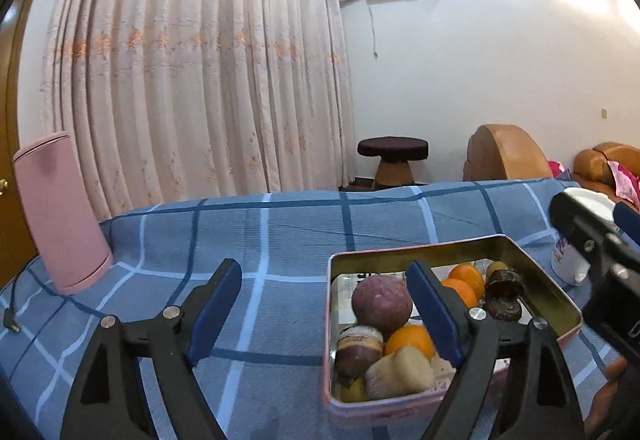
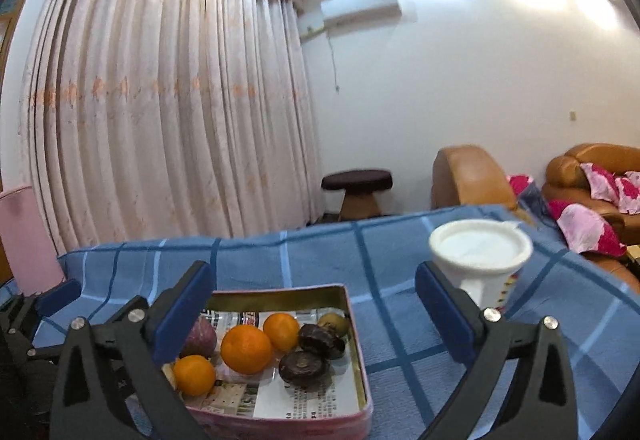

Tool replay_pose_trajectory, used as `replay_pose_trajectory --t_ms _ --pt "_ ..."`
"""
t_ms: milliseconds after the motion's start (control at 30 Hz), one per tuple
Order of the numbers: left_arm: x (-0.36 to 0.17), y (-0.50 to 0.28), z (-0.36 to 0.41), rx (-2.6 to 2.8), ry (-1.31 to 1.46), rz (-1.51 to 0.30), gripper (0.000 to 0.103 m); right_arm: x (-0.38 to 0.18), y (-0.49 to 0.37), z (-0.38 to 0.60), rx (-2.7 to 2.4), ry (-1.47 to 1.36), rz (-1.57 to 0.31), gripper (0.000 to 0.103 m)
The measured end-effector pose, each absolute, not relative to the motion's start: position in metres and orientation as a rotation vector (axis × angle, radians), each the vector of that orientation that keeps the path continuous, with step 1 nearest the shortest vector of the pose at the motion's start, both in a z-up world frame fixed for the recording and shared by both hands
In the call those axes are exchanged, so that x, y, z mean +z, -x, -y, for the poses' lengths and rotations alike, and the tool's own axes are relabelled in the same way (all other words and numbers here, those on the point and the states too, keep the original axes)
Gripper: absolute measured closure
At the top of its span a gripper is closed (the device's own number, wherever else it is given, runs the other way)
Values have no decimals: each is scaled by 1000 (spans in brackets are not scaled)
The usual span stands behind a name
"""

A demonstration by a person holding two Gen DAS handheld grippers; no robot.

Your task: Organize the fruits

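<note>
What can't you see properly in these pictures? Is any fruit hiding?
- Purple fruit: right wrist view, mostly hidden behind a blue pad of the right gripper.
- Tin: left wrist view, its near right part is covered by the left gripper.
- White cup: left wrist view, mostly blocked by the other gripper.
- Pink cylinder: right wrist view, cut off by the left edge.
- Print on the tin's paper lining: too small to read.

Nothing can be read with certainty. The printed paper [image 2: 276, 396] lining the tin [image 2: 352, 320] carries small dense print and bold dark headline marks, all too blurred to make out. The white cup [image 2: 480, 252] bears coloured markings on its side, equally illegible.
</note>
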State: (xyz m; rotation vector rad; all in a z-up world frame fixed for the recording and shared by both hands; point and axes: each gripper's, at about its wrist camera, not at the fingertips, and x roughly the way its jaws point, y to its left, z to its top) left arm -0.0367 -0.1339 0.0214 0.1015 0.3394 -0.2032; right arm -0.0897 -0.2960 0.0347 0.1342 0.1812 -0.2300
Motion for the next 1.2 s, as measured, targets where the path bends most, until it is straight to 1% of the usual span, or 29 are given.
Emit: replay_pose_trajectory --t_ms 600,1200 --pt "23 67 115 -200 -73 -286 16 42 143 273 -295 -90 -55 0" --pt "24 68 114 -189 -70 -300 16 42 142 277 -301 -96 -60 0"
